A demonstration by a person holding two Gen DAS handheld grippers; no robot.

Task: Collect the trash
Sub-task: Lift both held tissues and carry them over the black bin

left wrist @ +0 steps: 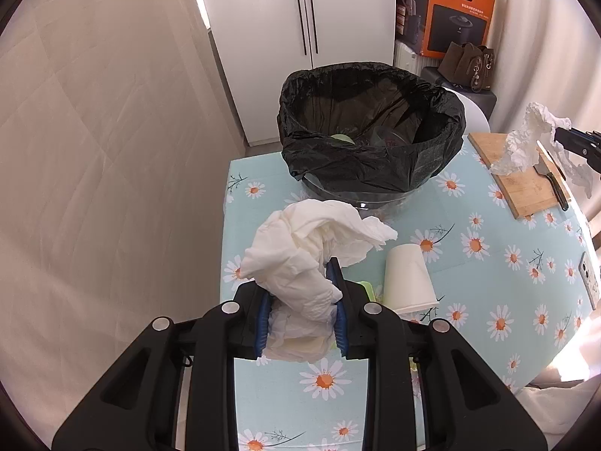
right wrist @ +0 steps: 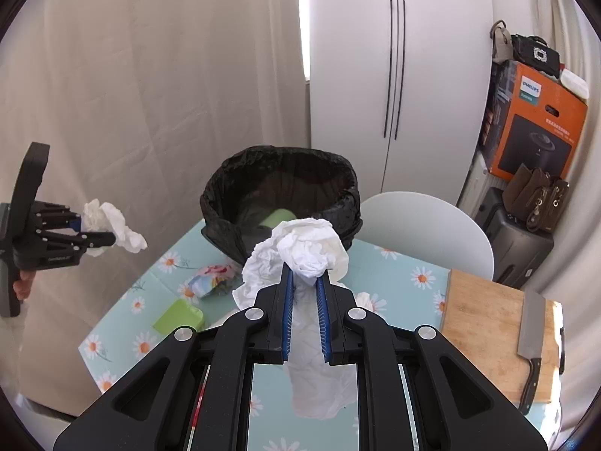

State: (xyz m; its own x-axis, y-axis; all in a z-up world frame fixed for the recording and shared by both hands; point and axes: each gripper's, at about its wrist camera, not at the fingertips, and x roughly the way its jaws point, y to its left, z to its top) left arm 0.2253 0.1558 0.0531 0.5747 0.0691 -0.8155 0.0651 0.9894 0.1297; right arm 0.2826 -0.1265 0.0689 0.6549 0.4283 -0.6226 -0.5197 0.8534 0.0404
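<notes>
Table covered in pale blue cloth printed with white-and-orange daisies. Bin lined with black bag standing at far edge. White paper cup lying on its side near the middle. Green block and crumpled flowered wrapper toward the left side. Wooden cutting board at right, cleaver resting on it. Phone near right rim.

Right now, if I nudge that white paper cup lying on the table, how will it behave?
The paper cup lies on its side, so it will probably roll in a curve. It looks thin and empty, likely very light and easy to crush. The tablecloth looks smooth, so it may slide.
</notes>
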